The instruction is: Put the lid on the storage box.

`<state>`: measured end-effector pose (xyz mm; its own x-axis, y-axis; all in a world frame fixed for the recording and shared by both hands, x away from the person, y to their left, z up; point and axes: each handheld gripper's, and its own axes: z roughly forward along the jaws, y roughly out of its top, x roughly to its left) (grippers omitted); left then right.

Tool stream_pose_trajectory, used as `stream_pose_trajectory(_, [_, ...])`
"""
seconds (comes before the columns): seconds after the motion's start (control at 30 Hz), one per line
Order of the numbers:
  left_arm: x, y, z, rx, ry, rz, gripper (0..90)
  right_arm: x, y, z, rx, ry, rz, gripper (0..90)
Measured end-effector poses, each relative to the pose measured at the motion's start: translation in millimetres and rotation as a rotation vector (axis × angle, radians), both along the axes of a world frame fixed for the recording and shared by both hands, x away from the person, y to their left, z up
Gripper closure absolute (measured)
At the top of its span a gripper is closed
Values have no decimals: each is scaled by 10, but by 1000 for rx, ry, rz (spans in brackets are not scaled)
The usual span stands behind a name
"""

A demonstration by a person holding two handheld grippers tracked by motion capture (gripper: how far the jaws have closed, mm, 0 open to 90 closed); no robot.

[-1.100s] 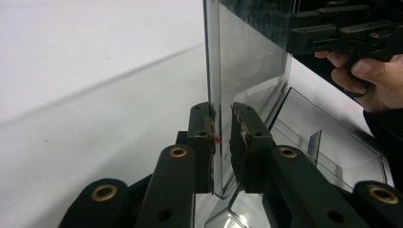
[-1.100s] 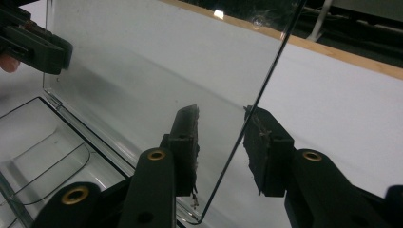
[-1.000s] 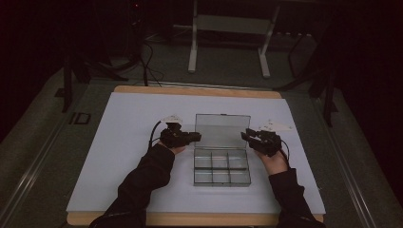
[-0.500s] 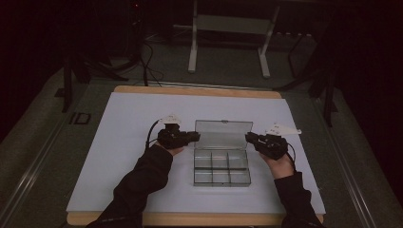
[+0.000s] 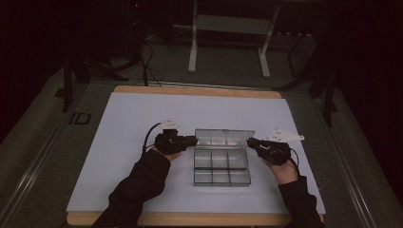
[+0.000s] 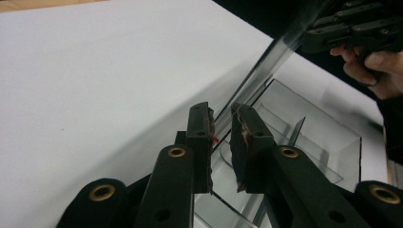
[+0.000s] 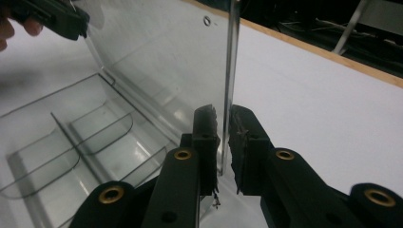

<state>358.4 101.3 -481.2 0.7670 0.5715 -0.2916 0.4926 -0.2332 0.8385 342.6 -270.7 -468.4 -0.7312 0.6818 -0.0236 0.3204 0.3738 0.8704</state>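
Observation:
A clear plastic compartment box (image 5: 221,168) lies on the white table, its several compartments empty. Its hinged lid (image 5: 223,137) stands up along the far side. My left gripper (image 5: 194,140) is shut on the lid's left edge and my right gripper (image 5: 250,141) on its right edge. In the left gripper view the lid (image 6: 266,61) runs up from between the pads of the left gripper (image 6: 222,114). In the right gripper view the lid's edge (image 7: 231,57) sits between the pads of the right gripper (image 7: 222,114), with the compartments (image 7: 71,137) below left.
The white sheet (image 5: 142,118) covers a wooden tabletop (image 5: 190,90) and spreads wide on all sides of the box. A metal stand (image 5: 228,42) and cables (image 5: 142,61) sit on the dark floor beyond the far edge.
The lid's top edge sits lower in the high view than a second ago. Both grippers stay on its side edges and have shifted slightly with it.

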Motion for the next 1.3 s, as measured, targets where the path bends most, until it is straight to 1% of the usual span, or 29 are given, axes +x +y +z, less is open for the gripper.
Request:
stream_pose_trajectory(0.13, [-62, 10, -19, -2, 1, -3, 796, -39, -25, -30, -1, 1, 13, 815])
stream_pose_trajectory(0.2, [-95, 8, -21, 5, -5, -5, 796, -60, -35, -36, 1, 4, 19, 817])
stream_pose_trajectory(0.47, [-208, 9, -44, 22, -7, -16, 798, -131, -70, -67, -14, -6, 52, 817])
stream_pose_trajectory(0.6, [-257, 16, -58, 36, -7, -30, 801, -174, -96, -104, -10, -3, 69, 817])
stream_pose_trajectory(0.67, [-284, 13, -61, 45, -10, -34, 803, -194, -106, -124, -19, -11, 80, 817])
stream_pose_trajectory(0.83, [-341, 6, -69, 68, -19, -47, 803, -235, -127, -160, -31, -15, 100, 817])
stream_pose_trajectory(1.03, [-398, 14, -110, 72, 1, -62, 804, -277, -152, -216, -39, -7, 119, 818])
stream_pose_trajectory(1.17, [-436, 5, -136, 88, 10, -70, 807, -312, -164, -259, -45, 6, 125, 826])
stream_pose_trajectory(1.3, [-456, -3, -168, 100, 31, -86, 807, -337, -171, -294, -55, 22, 132, 828])
